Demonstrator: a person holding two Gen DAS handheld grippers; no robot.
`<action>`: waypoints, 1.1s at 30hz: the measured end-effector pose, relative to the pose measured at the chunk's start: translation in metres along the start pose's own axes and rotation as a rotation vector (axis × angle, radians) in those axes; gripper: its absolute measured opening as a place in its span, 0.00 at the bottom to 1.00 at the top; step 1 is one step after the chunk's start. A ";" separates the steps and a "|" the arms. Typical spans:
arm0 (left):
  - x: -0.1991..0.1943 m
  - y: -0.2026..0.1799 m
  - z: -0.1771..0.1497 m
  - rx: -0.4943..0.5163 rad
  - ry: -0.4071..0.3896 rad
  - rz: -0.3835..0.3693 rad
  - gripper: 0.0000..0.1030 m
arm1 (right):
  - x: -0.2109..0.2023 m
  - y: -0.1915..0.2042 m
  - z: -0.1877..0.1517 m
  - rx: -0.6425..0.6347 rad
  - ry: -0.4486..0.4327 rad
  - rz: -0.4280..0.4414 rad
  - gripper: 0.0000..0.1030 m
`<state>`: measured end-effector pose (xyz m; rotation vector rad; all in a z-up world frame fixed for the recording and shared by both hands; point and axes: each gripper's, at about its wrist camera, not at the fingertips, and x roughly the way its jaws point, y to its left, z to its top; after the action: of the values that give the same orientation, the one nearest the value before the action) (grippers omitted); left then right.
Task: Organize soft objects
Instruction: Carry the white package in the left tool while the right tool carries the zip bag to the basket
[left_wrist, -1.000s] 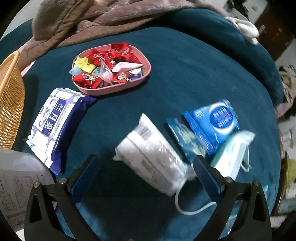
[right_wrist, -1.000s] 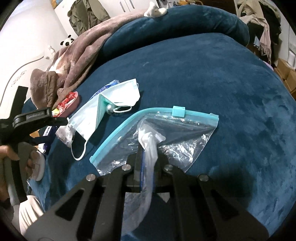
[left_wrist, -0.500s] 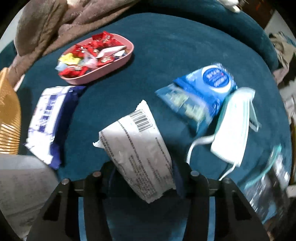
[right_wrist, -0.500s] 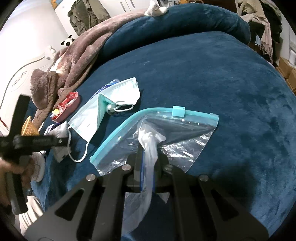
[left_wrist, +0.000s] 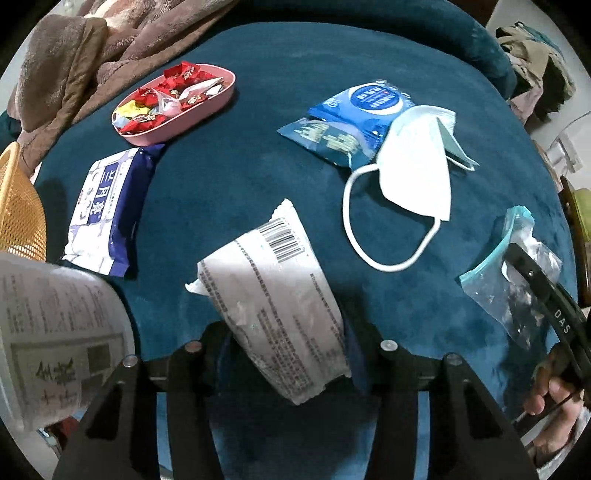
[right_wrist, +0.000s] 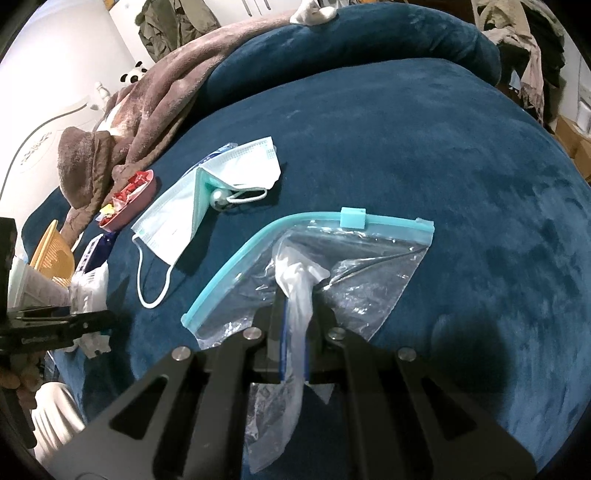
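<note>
My left gripper (left_wrist: 284, 354) is shut on a white tissue pack (left_wrist: 273, 295) with a barcode, held just above the blue cushion (left_wrist: 236, 162). A white face mask (left_wrist: 417, 170) lies to its right, partly over two blue wipe packets (left_wrist: 354, 114). My right gripper (right_wrist: 293, 328) is shut on a bunched edge of the clear zip bag (right_wrist: 343, 266) with a teal slider strip. The same bag (left_wrist: 517, 288) shows at the right edge of the left wrist view. The mask (right_wrist: 207, 206) lies left of the bag, and the left gripper (right_wrist: 70, 325) with the pack is at the far left.
A pink tray (left_wrist: 207, 110) of wrapped candies and a purple-white wipes pack (left_wrist: 107, 206) lie on the cushion's far left. An orange mesh basket (left_wrist: 18, 206) and a printed white container (left_wrist: 48, 332) stand at the left edge. A brown blanket (right_wrist: 147, 110) drapes the cushion's back.
My left gripper closed on the white tissue pack and carried it rightward, rolling as it went, so the zip bag now enters its view. The right gripper and bag stayed still.
</note>
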<state>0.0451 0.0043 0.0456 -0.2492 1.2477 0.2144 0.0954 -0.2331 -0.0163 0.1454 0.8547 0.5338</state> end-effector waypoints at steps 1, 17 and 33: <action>-0.003 0.002 -0.003 0.002 -0.001 -0.002 0.50 | -0.003 0.001 -0.002 0.000 0.001 0.000 0.06; -0.070 -0.019 -0.034 0.078 -0.093 -0.040 0.50 | -0.067 0.048 -0.023 0.028 -0.002 0.035 0.06; -0.131 0.014 -0.053 0.041 -0.200 -0.104 0.50 | -0.104 0.117 -0.005 -0.091 -0.052 0.042 0.06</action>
<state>-0.0470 -0.0020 0.1539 -0.2504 1.0365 0.1211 -0.0094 -0.1854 0.0894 0.0935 0.7766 0.6049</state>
